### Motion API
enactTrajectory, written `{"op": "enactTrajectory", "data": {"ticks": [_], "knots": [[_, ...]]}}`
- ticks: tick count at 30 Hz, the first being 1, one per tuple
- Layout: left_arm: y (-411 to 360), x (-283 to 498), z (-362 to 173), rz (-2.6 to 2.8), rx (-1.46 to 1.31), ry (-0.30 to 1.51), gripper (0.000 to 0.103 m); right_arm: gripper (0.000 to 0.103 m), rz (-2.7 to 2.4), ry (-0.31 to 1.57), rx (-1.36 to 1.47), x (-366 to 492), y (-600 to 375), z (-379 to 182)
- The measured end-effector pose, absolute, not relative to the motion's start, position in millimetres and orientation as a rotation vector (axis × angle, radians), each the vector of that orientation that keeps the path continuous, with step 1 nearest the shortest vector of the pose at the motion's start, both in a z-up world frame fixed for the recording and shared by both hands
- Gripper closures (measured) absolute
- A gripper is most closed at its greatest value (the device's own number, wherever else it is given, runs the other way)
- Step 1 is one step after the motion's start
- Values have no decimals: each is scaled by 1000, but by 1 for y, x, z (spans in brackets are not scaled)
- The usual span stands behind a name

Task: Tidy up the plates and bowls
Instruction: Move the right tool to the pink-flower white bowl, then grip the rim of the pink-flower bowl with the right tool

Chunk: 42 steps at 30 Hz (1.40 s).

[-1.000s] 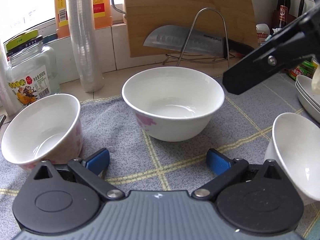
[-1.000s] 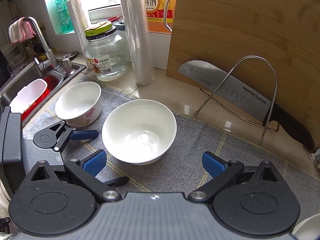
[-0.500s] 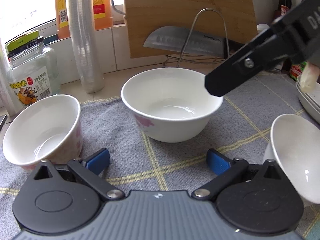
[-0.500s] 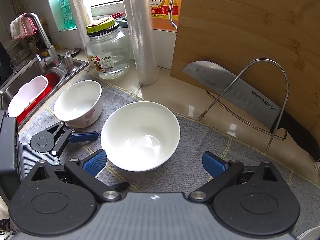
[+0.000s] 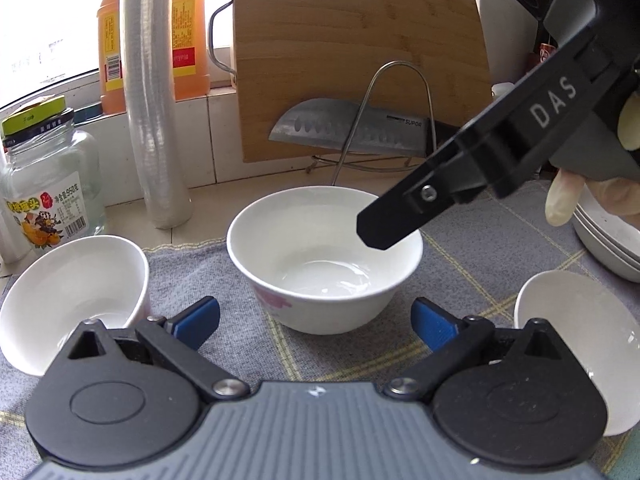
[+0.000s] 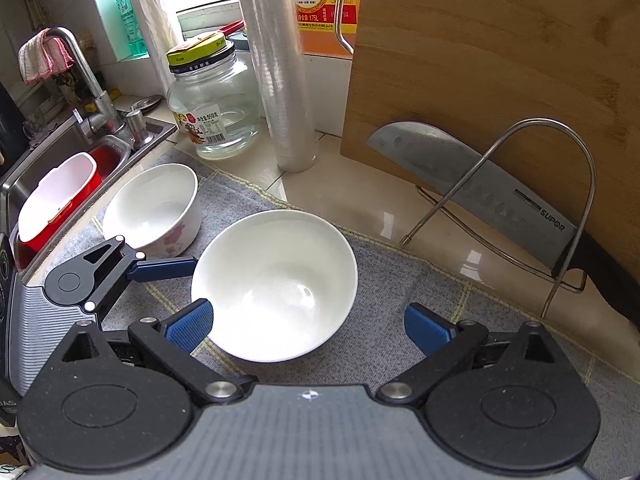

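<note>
A white bowl with a pink flower print stands on the grey checked cloth. My left gripper is low at its near side; its jaws are closing, the near wall lies between the blue pads, and neither pad presses on it. From the upper right, one black finger of my right gripper hangs over the rim. In the right wrist view the same bowl lies ahead of my open right gripper. The left gripper's blue finger reaches the bowl's left edge. A second flowered bowl sits further left.
A third white bowl stands at the right, with stacked plates behind it. At the back are a cutting board, a cleaver in a wire rack, a glass jar and a film roll. The sink lies left.
The right gripper's finger has slid left and down across the left wrist view, from beside the middle bowl to over its rim. The left view has tilted up a little.
</note>
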<state>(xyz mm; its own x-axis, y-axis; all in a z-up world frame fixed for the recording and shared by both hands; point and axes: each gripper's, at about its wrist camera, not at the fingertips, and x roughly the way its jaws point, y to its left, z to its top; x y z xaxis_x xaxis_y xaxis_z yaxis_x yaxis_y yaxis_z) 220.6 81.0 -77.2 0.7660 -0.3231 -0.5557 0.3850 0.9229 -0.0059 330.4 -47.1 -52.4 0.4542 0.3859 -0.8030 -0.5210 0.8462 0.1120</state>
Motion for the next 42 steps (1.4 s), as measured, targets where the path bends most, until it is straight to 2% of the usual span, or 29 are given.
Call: {"op": "enactTrajectory", "data": {"ticks": [9, 14, 20, 42], "knots": [[81, 228, -74, -404, 86, 566, 11, 4, 588, 963, -144, 346, -43, -59], [82, 228, -74, -418, 85, 567, 13, 16, 610, 976, -141, 354, -39, -63], [82, 228, -73, -429, 90, 565, 15, 23, 626, 986, -147, 363, -33, -69], [83, 230, -74, -441, 109, 568, 15, 31, 643, 990, -125, 369, -32, -74]]}}
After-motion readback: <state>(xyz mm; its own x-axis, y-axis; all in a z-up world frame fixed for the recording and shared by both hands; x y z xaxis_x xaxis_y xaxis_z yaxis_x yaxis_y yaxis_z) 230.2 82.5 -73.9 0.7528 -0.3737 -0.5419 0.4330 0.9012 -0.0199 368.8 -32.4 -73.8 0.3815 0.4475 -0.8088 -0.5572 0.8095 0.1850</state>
